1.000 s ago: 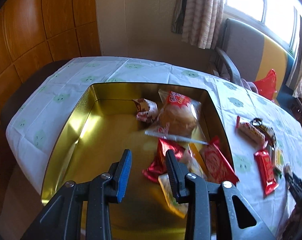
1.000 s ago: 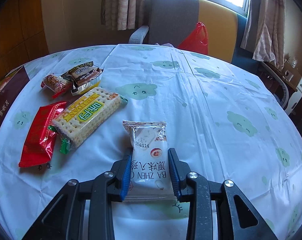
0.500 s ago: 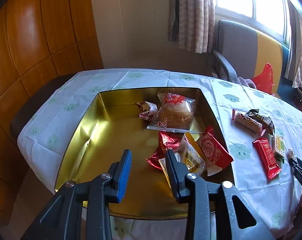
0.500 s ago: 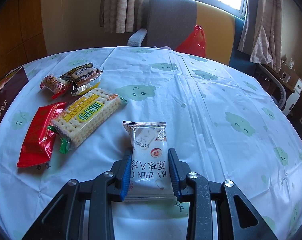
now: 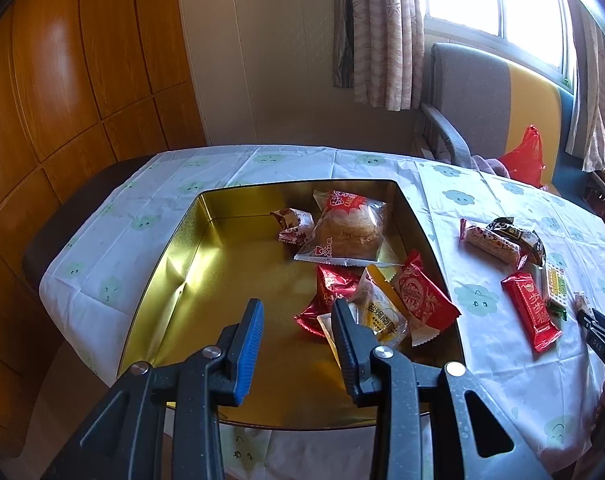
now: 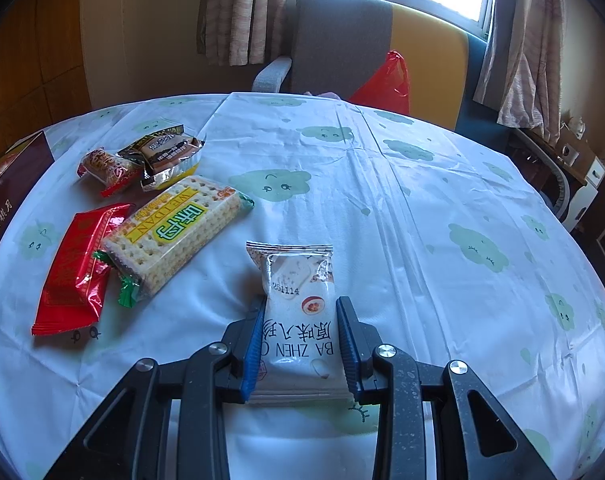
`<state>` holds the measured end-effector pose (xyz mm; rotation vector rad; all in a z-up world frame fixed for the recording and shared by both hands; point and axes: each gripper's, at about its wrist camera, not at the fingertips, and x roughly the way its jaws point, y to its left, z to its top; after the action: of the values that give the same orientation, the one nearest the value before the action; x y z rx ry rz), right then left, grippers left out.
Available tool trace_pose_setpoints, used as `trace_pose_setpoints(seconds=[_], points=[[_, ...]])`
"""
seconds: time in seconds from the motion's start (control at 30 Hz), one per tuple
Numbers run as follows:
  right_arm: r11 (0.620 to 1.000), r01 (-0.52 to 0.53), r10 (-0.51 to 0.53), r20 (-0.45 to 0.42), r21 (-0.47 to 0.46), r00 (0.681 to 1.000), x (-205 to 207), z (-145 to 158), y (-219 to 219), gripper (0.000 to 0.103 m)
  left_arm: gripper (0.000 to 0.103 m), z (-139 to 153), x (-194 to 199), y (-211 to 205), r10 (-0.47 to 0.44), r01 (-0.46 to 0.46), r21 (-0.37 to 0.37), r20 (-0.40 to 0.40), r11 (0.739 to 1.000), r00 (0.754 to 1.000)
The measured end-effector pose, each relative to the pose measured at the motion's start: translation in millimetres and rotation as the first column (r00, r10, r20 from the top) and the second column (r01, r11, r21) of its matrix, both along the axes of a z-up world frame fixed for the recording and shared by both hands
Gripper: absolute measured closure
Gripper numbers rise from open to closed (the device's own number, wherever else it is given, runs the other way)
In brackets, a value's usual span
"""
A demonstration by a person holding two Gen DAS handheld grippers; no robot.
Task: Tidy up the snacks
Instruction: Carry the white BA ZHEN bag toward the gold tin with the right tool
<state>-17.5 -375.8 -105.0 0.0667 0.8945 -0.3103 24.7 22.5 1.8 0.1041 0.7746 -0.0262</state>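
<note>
on the table [image 6: 402,208], right gripper [image 6: 298,344] jaws pinch the white snack packet [image 6: 298,312] flat for lifting toward the gold tin [image 5: 230,280], while left gripper [image 5: 298,344] jaws gape empty above it.

Shiny gold metal tin [image 5: 174,264], glossy plastic wrappers [image 6: 74,264], smooth tablecloth [image 6: 422,208].
</note>
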Motion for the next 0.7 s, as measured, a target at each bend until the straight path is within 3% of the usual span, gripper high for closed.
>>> trace_pose_setpoints(seconds=[0.3,0.47,0.6,0.7], points=[[1.000,0.025,-0.025,-0.028,0.009,0.999,4,4,0,0.070,0.068,-6,-3,6,0.011,-0.011,0.004,-0.013,1.000,1.000],[0.997,0.037,-0.036,-0.015,0.067,0.999,2,16,-1,0.070,0.068,-12,-3,18,0.040,-0.041,-0.004,-0.025,0.999,0.999],[0.995,-0.021,0.018,0.034,0.096,0.999,1,41,14,0.070,0.068,-15,-1,32,0.083,-0.083,-0.013,-0.028,0.996,0.996],[0.979,-0.142,0.133,0.070,0.147,0.989,7,59,41,0.070,0.068,-16,0,47,0.128,-0.129,-0.022,-0.029,0.991,0.991]])
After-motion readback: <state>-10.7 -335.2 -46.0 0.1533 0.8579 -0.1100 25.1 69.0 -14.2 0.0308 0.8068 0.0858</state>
